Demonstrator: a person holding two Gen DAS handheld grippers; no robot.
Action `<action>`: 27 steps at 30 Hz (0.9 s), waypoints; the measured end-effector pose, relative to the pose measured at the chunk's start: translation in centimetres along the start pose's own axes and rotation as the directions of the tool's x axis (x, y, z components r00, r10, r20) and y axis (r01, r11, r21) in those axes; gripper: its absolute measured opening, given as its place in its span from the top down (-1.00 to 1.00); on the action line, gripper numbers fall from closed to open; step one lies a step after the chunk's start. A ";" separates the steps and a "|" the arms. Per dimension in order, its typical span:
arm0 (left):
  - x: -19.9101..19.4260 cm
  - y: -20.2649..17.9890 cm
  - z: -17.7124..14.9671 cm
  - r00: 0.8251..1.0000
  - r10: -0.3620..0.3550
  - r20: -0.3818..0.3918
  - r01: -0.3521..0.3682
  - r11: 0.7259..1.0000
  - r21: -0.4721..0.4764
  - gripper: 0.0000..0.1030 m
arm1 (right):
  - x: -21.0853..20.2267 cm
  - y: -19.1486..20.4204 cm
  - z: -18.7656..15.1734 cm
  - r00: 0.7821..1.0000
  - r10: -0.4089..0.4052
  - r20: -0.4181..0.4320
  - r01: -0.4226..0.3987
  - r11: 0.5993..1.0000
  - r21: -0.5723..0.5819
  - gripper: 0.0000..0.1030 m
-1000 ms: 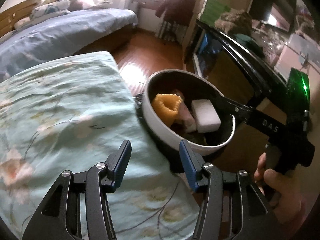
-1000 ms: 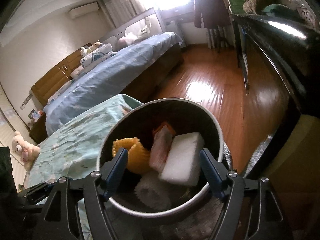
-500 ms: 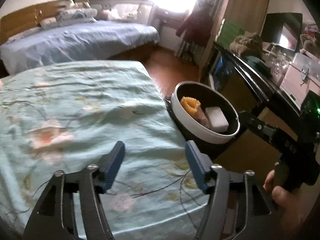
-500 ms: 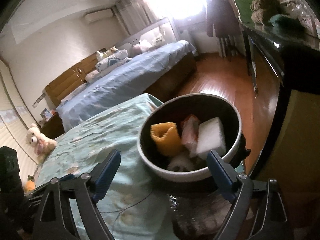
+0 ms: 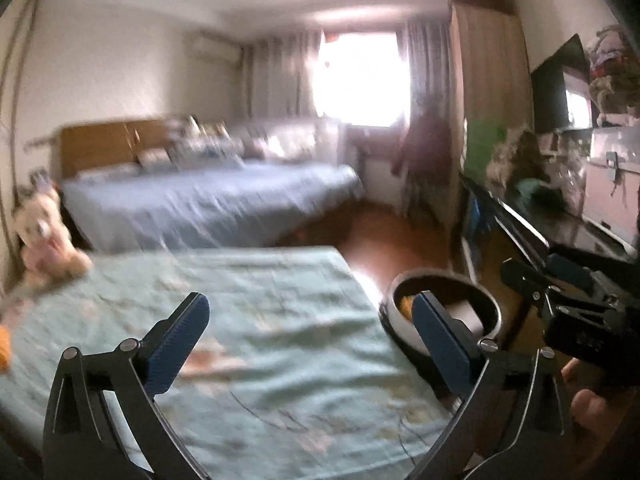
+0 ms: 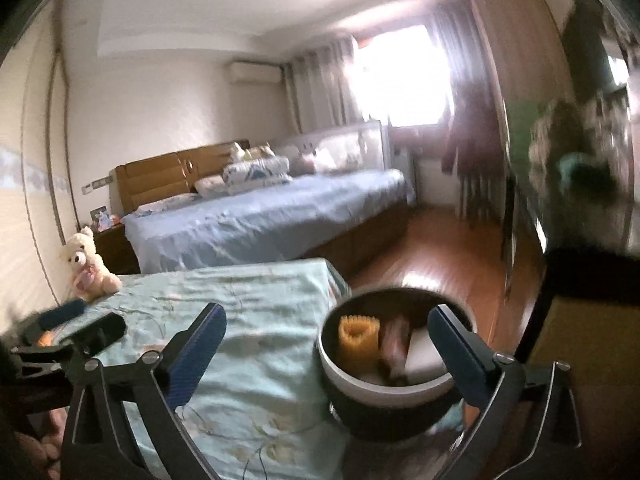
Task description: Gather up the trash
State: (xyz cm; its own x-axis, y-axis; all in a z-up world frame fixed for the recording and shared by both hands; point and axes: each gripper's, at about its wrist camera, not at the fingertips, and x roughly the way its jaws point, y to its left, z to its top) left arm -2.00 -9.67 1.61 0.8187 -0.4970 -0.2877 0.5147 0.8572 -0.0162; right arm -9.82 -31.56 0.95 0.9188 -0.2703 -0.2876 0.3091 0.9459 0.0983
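Floral bedspread [image 5: 260, 320]; bin [image 6: 400, 384] contents clear only from the right wrist.

Our left gripper [image 5: 308, 334] and right gripper [image 6: 334, 350] both point slightly downward toward twelve o'clock, jaws opening wide, nothing between them.

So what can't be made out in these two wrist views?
- Round white-rimmed trash bin: right wrist view, its lower contents are hidden by the yellow ridged roll and white block; its base is blurred.
- Same bin, left wrist view: the left gripper, jaws opening with nothing between, covers most of the inside.
- Small orange object: left wrist view, cut by the edge.
- Dark shelf clutter: right wrist view, motion-blurred.
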 end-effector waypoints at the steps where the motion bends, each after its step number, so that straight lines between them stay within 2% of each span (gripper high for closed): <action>1: -0.3 0.0 0.1 1.000 0.021 0.017 -0.022 1.000 0.008 -1.00 | -0.5 0.5 0.5 1.000 -0.001 0.027 0.002 1.000 -0.019 -1.00; 4: -0.6 0.3 0.1 0.995 0.088 0.042 -0.089 0.996 0.026 -1.00 | -1.0 1.4 0.8 0.998 0.001 0.070 0.002 0.999 -0.047 -1.00; 10: -0.2 0.9 -0.8 0.988 0.152 0.025 -0.153 0.988 0.034 -1.00 | -0.2 2.0 -0.7 0.999 0.003 0.051 0.000 0.998 -0.065 -1.00; 16: 0.6 1.3 -1.7 0.986 0.166 -0.025 -0.166 0.986 0.029 -1.00 | 0.4 1.7 -1.6 0.999 0.015 0.028 -0.014 0.999 -0.034 -1.00; 27: 1.1 0.9 -2.2 0.982 0.180 -0.051 -0.178 0.983 0.041 -1.00 | 1.0 1.7 -1.8 1.000 0.024 -0.001 -0.024 0.999 -0.023 -1.00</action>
State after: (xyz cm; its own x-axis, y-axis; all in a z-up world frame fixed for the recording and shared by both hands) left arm -1.21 -9.12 -0.85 0.8841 -0.3267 -0.3342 0.3705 0.9258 0.0750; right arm -8.78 -29.93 -0.90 0.9257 -0.2478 -0.2858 0.2815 0.9560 0.0829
